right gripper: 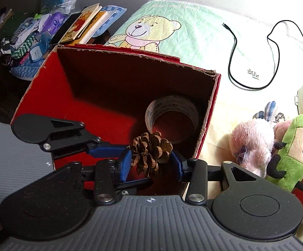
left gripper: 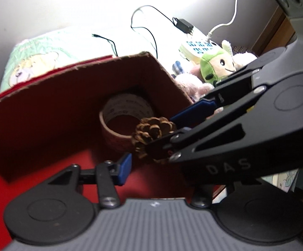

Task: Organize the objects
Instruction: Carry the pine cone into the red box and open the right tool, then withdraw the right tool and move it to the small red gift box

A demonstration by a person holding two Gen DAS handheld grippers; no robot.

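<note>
Gripping a pine cone [right gripper: 150, 153] between their blue pads, the right tongs [right gripper: 151, 161] hold it at lower centre of the frame, over the open red box [right gripper: 36, 87]. A tape roll [right gripper: 172, 113] lies inside near the box's right wall. The left tongs [left gripper: 128, 165] show one pad only; whether they are parted, I cannot tell.

Bed [right gripper: 224, 108], apparently: red box [right gripper: 209, 113], pillow [right gripper: 182, 33], black cable [right gripper: 233, 58], plush toys [right gripper: 254, 144].
</note>
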